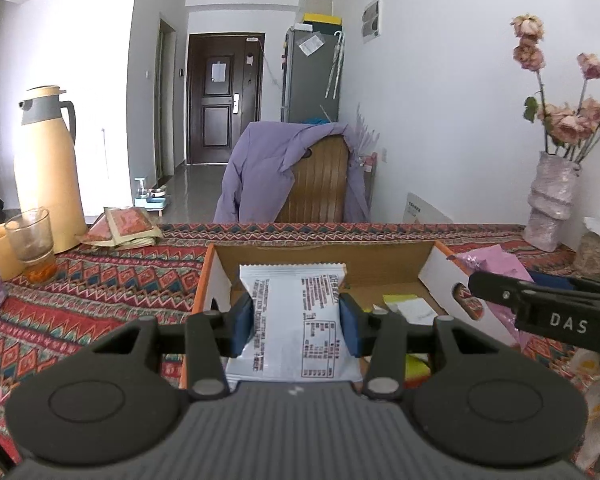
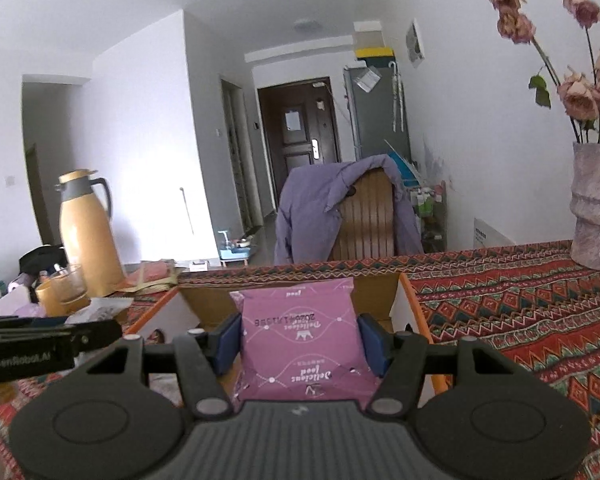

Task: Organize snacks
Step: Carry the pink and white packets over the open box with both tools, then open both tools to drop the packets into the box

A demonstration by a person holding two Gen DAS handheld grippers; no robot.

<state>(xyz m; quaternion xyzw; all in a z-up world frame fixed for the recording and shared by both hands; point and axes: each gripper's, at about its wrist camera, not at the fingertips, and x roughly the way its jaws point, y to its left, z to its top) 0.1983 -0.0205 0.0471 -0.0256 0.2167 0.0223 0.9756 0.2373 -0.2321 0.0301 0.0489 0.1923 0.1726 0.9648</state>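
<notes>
Here the open orange-edged cardboard box lay just ahead and below both grippers: left gripper clamped a white printed snack packet, right gripper a purple snack pouch, each pointing lengthwise away.

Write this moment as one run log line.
left gripper: shut on white packet | right gripper: shut on pink packet | both over cardboard box

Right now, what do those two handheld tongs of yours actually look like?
Both are matte black plastic. The left tongs and right tongs each have two blue rubber pads on hinged black linkage arms with silver pivot pins, above a ribbed grey body flanked by round black discs. White lettering marks their sides. No cables, hands or sleeves show.
</notes>
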